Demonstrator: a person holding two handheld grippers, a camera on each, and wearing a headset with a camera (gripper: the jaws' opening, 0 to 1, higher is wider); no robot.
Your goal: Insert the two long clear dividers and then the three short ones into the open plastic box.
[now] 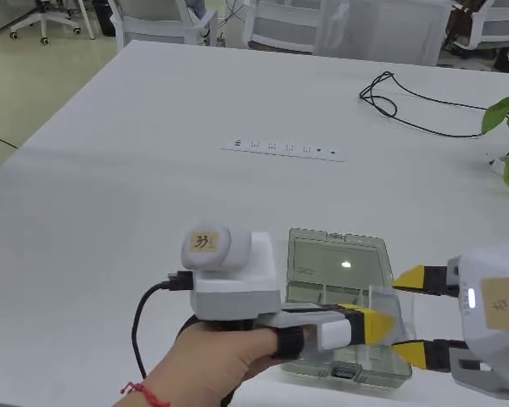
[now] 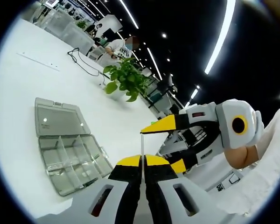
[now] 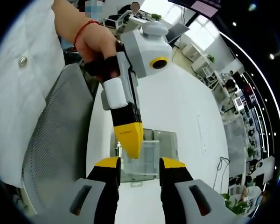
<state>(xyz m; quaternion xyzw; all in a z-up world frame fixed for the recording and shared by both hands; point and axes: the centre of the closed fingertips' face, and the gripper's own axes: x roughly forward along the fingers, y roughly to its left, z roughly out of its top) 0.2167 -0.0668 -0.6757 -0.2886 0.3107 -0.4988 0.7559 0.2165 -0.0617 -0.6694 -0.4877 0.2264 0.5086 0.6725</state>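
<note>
Jaws of your left gripper (image 2: 141, 161) are pressed together on a thin clear divider (image 2: 141, 142), which stands edge-on straight out from the yellow tips. In the right gripper view that same sheet hangs below the left gripper's tip, broad face toward the camera. Your right gripper (image 1: 411, 314) has its jaws wide apart, one on each side of the sheet and not touching it as far as you can see.

Below and behind the divider the box (image 1: 369, 373) sits open on the white table (image 1: 153, 170), its lid (image 1: 335, 254) folded flat away from you. The left gripper view shows partitions already standing in the tray, though you cannot count them with certainty from there.

Expect the divider to be very light, stiff and slick. It will not droop, but it can pivot or slide in a pinch at one edge, and thin clear plastic may crack if squeezed hard or forced at an angle. A hold near the top edge leaves the bottom edge and both ends free to enter the slots. If you bring the right gripper in, a light pinch on the upper edge, away from the left tip, would likely stop the sheet swinging. Its edges are hard to see against the clear tray, so line it up slowly.
</note>
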